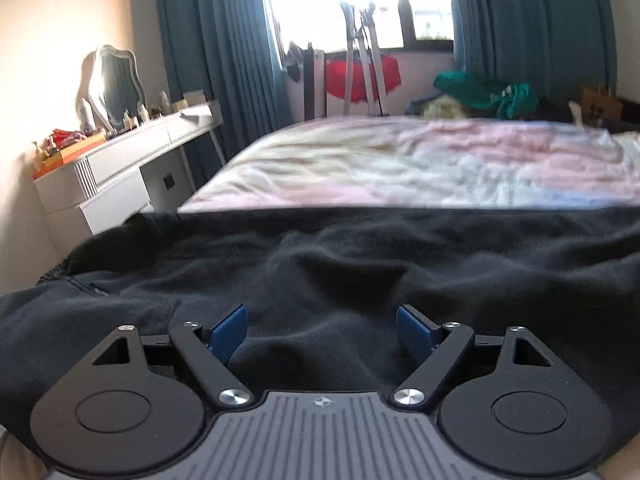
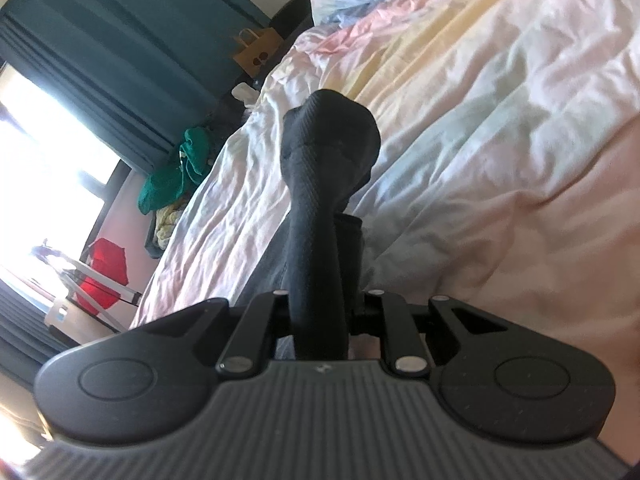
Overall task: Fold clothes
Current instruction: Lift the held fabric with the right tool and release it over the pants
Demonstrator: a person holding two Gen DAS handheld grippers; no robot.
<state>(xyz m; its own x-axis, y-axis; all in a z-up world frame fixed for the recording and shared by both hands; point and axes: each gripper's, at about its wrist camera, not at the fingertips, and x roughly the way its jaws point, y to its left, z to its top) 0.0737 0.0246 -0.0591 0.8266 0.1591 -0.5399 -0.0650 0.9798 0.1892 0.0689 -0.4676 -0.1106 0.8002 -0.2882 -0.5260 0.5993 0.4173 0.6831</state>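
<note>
A black garment (image 1: 320,264) lies spread across the near part of the bed (image 1: 400,168) in the left wrist view. My left gripper (image 1: 322,332) is open just above it, blue pads (image 1: 228,330) wide apart, nothing between them. In the right wrist view my right gripper (image 2: 320,312) is shut on a bunched fold of the black garment (image 2: 320,184), which rises up between the fingers over the pastel bedsheet (image 2: 480,120). The right gripper's pads are hidden by the cloth.
A white dressing table (image 1: 120,168) with a mirror and small items stands left of the bed. Teal curtains (image 1: 216,40) frame a bright window. A green cloth pile (image 1: 488,92), a red item (image 1: 360,76) and a paper bag (image 2: 256,50) sit beyond the bed.
</note>
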